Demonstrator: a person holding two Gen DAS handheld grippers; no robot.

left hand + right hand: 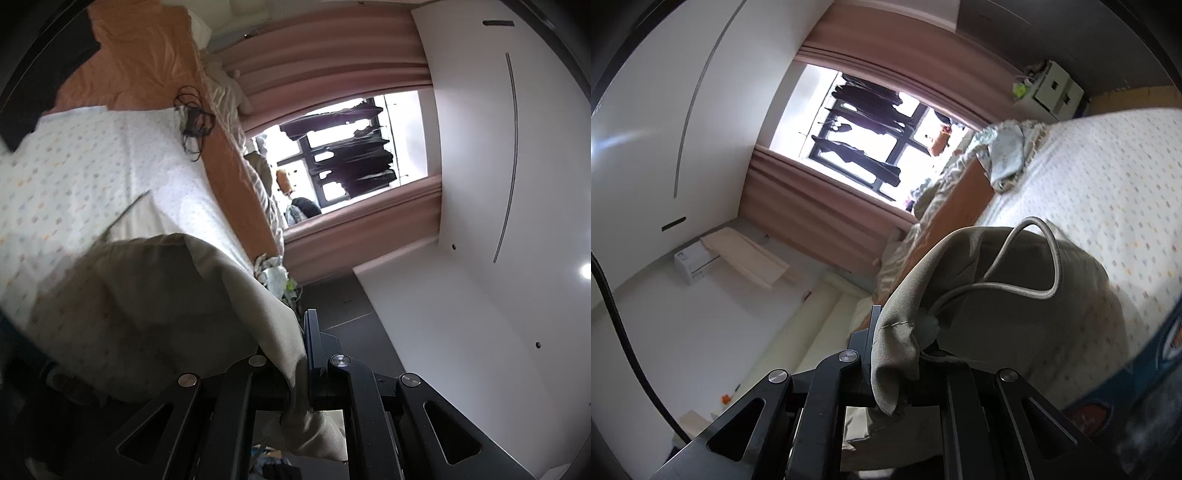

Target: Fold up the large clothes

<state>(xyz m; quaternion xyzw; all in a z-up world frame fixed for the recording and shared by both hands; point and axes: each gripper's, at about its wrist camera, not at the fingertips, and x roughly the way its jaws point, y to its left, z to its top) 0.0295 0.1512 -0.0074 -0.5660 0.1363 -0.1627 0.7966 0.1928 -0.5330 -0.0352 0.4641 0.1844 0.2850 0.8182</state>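
Pinching the large khaki woven-cotton garment [155, 295] in both my left gripper [301, 354] and right gripper [897, 354], jaws clamped on its edge, I hold it raised above the white dotted bedsheet [110, 166] so it hangs flat for folding.

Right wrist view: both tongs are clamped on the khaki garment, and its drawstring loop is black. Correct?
Not quite: the drawstring loop is pale grey, not black, as the right wrist view shows. Both tongs, left and right, are clamped on the khaki garment.
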